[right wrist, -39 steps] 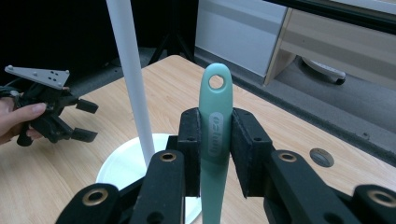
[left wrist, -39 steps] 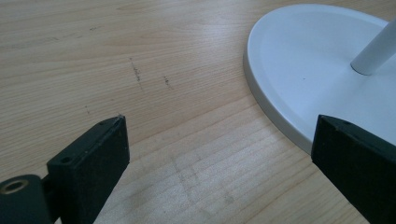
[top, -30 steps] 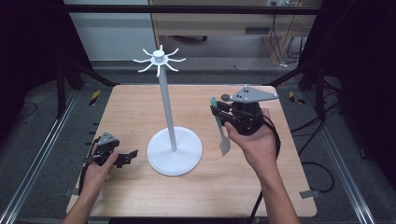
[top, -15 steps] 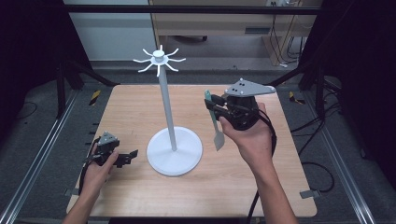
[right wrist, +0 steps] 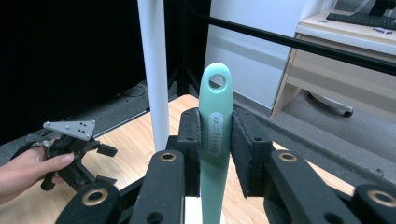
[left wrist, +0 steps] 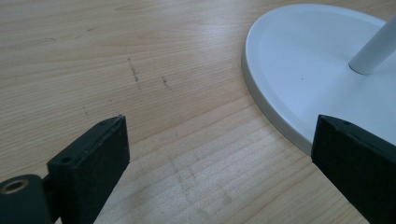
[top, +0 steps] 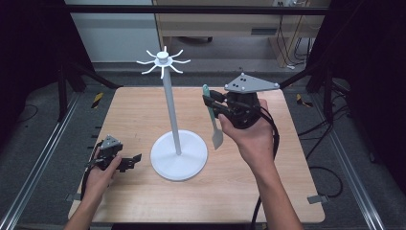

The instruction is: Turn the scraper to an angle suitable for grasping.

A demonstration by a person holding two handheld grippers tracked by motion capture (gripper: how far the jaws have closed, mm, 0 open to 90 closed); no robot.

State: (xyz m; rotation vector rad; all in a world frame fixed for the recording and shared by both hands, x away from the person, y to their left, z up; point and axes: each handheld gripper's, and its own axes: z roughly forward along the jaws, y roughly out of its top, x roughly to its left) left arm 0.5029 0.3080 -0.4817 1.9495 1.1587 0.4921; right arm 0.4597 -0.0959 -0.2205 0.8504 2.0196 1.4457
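Note:
A white stand rises from the middle of the table: round base (top: 179, 155), thin pole (top: 171, 112), and a crown of hooks (top: 163, 61) at the top. My right gripper (top: 209, 99), held up right of the pole, is shut on a mint-green spatula (top: 214, 122) that hangs blade down. In the right gripper view the jaws clamp the spatula handle (right wrist: 215, 135), its hanging hole (right wrist: 216, 84) above them and the pole (right wrist: 154, 70) just to the left. My left gripper (top: 131, 162) rests on the table left of the base, open and holding nothing; between its jaws is bare wood, with the base (left wrist: 317, 70) at the right.
The wooden table (top: 268, 191) stands inside a dark metal frame with rails (top: 43, 158) along both sides. A desk and cables lie beyond the far edge. My left gripper (right wrist: 72, 149) and its hand also show low and far off in the right gripper view.
My right gripper has risen a little and drifted left toward the pole, carrying the spatula. The left gripper has stayed put.

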